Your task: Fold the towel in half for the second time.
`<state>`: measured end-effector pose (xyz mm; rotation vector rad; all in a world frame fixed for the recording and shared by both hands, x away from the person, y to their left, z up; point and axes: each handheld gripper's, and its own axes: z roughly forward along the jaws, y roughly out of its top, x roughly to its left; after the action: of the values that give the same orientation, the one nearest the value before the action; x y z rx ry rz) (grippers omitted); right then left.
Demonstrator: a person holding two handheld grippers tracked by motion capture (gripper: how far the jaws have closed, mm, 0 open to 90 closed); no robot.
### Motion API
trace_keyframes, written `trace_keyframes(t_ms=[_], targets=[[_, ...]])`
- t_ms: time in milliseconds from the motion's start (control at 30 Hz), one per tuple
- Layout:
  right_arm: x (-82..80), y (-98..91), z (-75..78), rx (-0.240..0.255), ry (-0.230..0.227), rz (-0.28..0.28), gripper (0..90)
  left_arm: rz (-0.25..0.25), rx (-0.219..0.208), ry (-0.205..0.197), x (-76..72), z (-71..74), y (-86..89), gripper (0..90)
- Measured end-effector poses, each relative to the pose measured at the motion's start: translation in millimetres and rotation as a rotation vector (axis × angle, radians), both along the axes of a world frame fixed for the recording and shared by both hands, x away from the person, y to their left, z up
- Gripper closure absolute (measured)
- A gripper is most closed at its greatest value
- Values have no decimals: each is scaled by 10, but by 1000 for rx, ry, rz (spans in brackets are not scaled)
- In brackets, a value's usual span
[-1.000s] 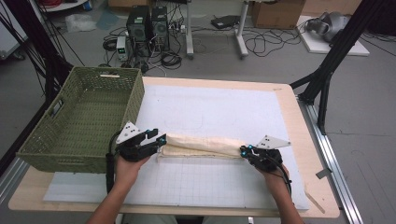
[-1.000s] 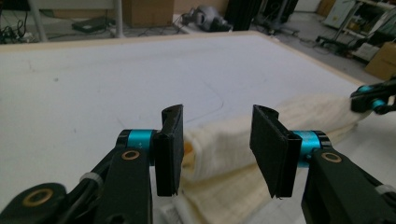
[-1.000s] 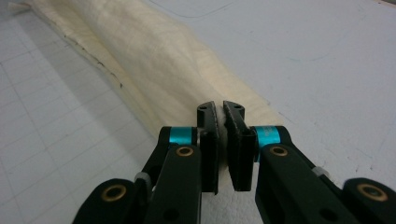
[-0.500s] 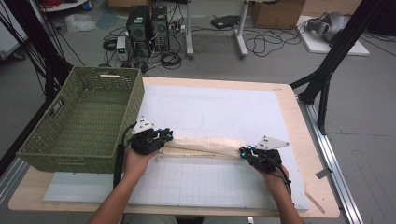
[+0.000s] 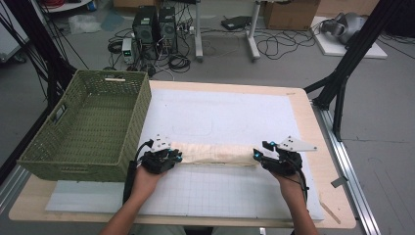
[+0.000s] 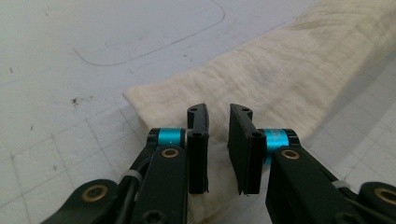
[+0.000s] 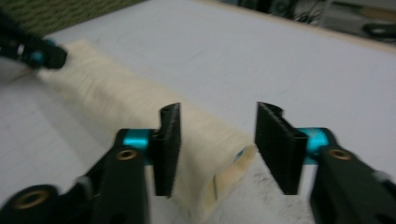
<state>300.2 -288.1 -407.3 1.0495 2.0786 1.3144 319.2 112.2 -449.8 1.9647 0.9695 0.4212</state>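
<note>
The wooden bench (image 5: 313, 122) carries a white gridded mat (image 5: 235, 117). On the mat a rolled cream cloth (image 5: 215, 153) lies stretched between the left tool (image 5: 177, 157) and the right tool (image 5: 258, 156). A green woven basket (image 5: 88, 127) sits just beyond and outward of the left tool.

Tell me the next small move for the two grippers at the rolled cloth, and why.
Probably close the right gripper back onto its end of the rolled cloth. Its jaws have just been opening and stand apart around that end without pressing it, while the left gripper stands nearly shut over the other end. With both ends held, the roll could likely be lifted level toward the green basket.
</note>
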Motion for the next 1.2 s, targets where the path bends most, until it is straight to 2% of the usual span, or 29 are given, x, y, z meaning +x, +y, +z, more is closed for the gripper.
trace_keyframes(t_ms=[33,100,167,267,333,400,467,500,567,667,867,933,1000,1067,1200], targets=[[-8,32,40,10,-9,-6,472,-2,6,-2,0,1,-1,766],[-17,139,81,19,-21,19,515,-2,9,-3,-1,0,-3,766],[-3,302,52,1,-3,58,579,-1,9,-2,0,0,-3,766],[52,546,-89,-94,58,106,657,7,9,0,0,-2,-5,768],[86,604,-194,-150,101,103,691,15,6,4,3,-4,-4,771],[101,570,-274,-202,136,86,717,21,7,8,7,-5,2,777],[95,473,-333,-226,161,71,729,28,2,13,9,-6,3,784],[91,415,-356,-230,163,64,727,32,1,14,11,-8,4,787],[91,300,-370,-207,168,42,724,36,8,17,11,-8,5,789],[84,200,-381,-214,159,29,724,56,9,19,10,-10,11,797],[73,195,-381,-237,148,14,717,68,9,20,1,-6,24,800],[69,204,-381,-239,145,12,706,71,-19,29,-6,9,35,777],[64,215,-379,-242,142,11,696,80,-53,20,-15,56,63,714],[64,221,-381,-240,144,11,692,88,-104,-10,-13,120,102,710],[66,227,-383,-242,140,9,688,84,-156,-44,63,233,135,700]])
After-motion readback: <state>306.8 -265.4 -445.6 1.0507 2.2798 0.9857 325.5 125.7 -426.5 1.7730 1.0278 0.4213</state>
